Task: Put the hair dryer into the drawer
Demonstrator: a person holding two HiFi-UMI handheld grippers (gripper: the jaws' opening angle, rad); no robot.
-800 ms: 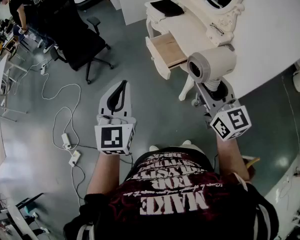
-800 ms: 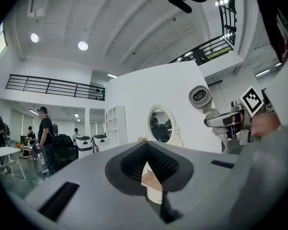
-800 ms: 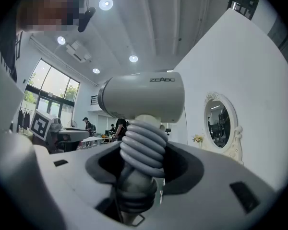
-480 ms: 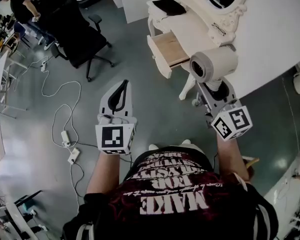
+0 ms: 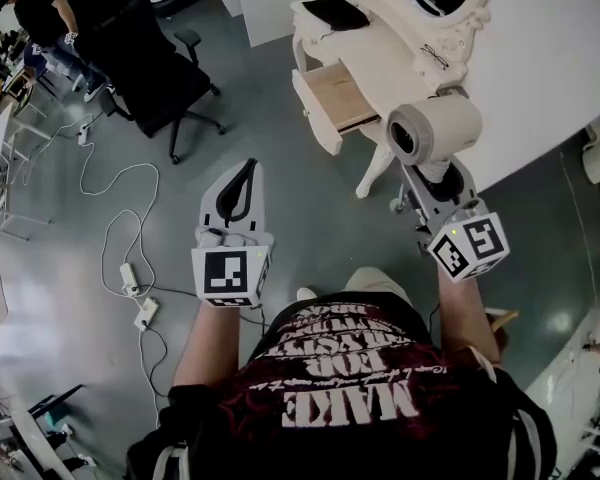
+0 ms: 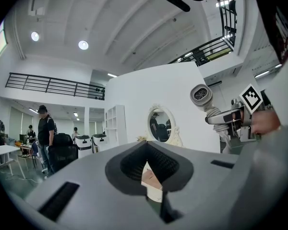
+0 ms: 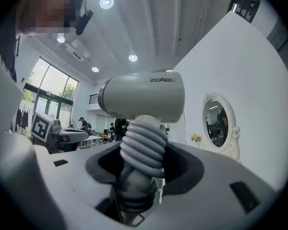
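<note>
Bright, even indoor light falls from round recessed ceiling lamps [image 6: 83,44], with daylight from tall glass windows [image 7: 50,92] at the far left. The glossy grey floor [image 5: 40,298] carries a pale glare patch at left. Shadows are soft. Both gripper views bulge strongly and have black corners. The white plastic hair dryer [image 7: 144,97] looks sharp, while nearer surfaces are soft.

The hair dryer [image 5: 442,128] is smooth matt grey plastic, its coiled cord [image 7: 144,145] rubbery. The far drawer [image 5: 338,98] shows bare pale wood behind white paint. The floor [image 5: 310,213] is glossy grey.
</note>
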